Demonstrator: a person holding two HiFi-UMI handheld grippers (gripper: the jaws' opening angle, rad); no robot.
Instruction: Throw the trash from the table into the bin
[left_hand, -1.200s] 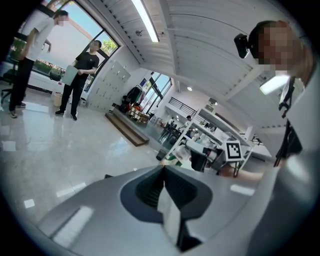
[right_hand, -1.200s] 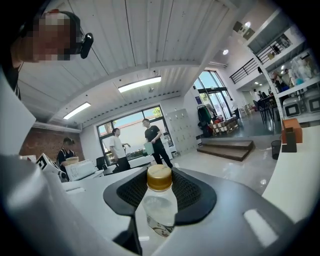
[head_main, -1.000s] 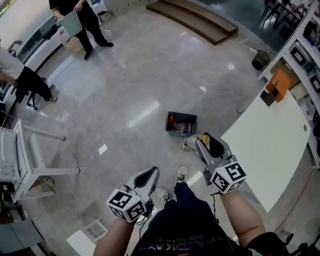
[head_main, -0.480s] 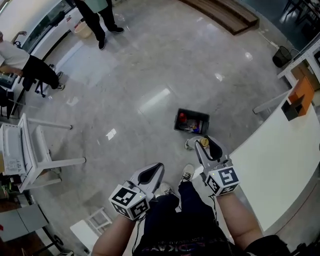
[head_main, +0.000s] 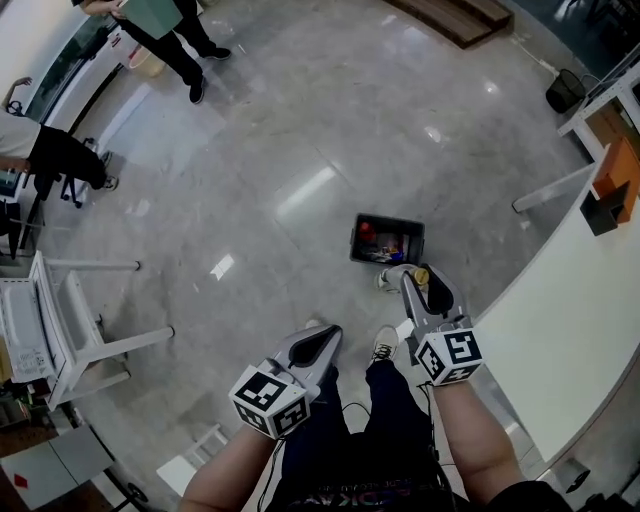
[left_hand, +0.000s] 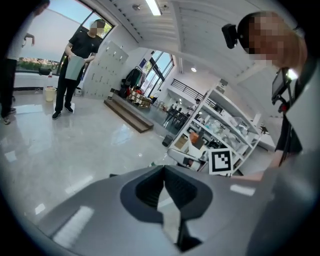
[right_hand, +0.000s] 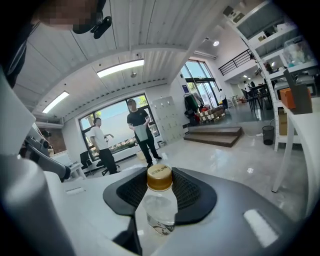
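My right gripper (head_main: 424, 288) is shut on a clear plastic bottle with a gold cap (head_main: 420, 276). In the right gripper view the bottle (right_hand: 158, 205) stands cap up between the ribbed pads of that gripper (right_hand: 160, 192). A black bin (head_main: 387, 240) with colourful trash inside sits on the floor just beyond the right gripper's tip. My left gripper (head_main: 322, 340) hangs lower and to the left, over the floor by my legs. In the left gripper view its jaws (left_hand: 164, 186) are shut with nothing between them.
A white table (head_main: 560, 320) curves along the right side. White furniture (head_main: 60, 330) stands at the left. Two people (head_main: 170, 30) are far off at the upper left. Shelving (left_hand: 220, 130) fills the right of the room, and a dark bin (head_main: 563, 92) stands by it.
Both grippers have dropped lower and moved ahead. The right one still grips the bottle, now a little closer to the black bin. The left stays shut and empty.
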